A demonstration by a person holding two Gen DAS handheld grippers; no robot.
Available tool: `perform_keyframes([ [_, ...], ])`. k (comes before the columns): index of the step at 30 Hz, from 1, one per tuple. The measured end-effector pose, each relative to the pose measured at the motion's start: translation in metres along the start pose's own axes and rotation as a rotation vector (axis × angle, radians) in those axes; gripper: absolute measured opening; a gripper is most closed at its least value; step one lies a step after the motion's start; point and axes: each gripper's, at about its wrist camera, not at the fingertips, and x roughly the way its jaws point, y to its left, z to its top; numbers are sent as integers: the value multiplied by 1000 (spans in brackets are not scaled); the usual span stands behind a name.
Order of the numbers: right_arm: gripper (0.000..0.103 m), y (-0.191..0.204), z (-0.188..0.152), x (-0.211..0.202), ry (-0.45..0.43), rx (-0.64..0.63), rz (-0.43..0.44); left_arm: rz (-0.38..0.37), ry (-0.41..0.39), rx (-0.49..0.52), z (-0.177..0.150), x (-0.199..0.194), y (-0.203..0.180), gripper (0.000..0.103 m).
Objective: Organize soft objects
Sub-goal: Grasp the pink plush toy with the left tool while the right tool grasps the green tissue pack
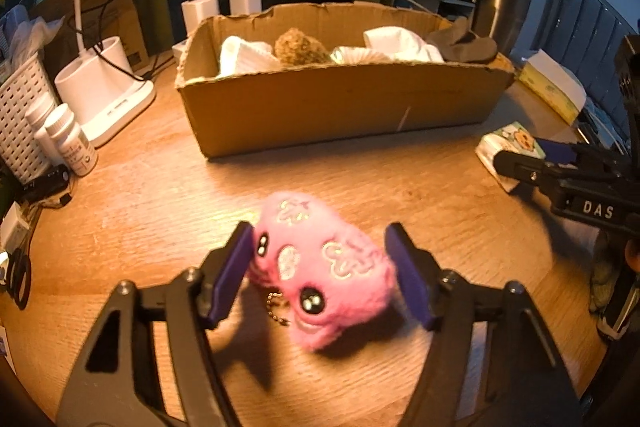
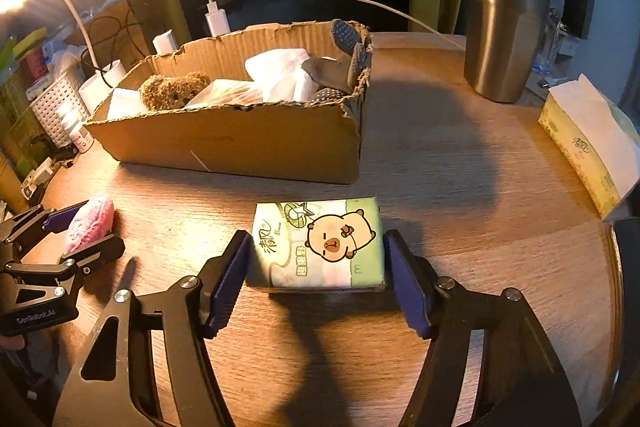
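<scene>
Nearest the left camera, the left tool straddles the pink plush toy, which lies on the wooden surface; its left pad touches the fur while the right pad stands just clear, so the tool is not yet gripping. In the right view the right tool likewise brackets the tissue pack, which lies flat on the surface, with a sliver of gap at each pad: open around it, not clamped. To do this step well, each tool probably should close squarely across the middle of its item, gently enough that the plush does not squirt out and its bead chain does not snag, then lift straight up before heading for the cardboard box beyond. Counted: one plush and one pack remain outside. Inside the box show one brown fuzzy toy, dark dotted gloves, apparently a pair, and several white soft bundles whose exact number I cannot tell.
</scene>
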Motion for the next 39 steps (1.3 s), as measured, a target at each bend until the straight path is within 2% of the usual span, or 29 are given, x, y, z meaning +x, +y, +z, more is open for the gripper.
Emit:
perform_keyframes([
  [12, 70, 12, -7, -11, -5, -35, 13, -47, -28, 34, -10, -18, -10, 53],
  [24, 70, 27, -4, -43, -62, -65, 5, -64, -106, 38, -13, -51, -10, 52],
  [28, 70, 33, -4, -53, -81, -74, 2, -75, -93, 37, -16, -50, -9, 52],
  [31, 70, 37, -5, -60, -89, -82, 0, -79, -35, 29, -16, -38, -9, 54],
  [32, 70, 37, -6, -61, -92, -83, 0, -69, -21, 24, -16, -35, -9, 58],
  [33, 70, 37, -7, -63, -93, -83, -1, -62, -18, 19, -17, -32, -9, 69],
  [34, 70, 37, -7, -64, -94, -82, -2, -57, -18, 16, -17, -30, -9, 71],
  [39, 70, 34, -8, -67, -101, -71, -5, -57, -7, 35, -14, -24, -14, 71],
])
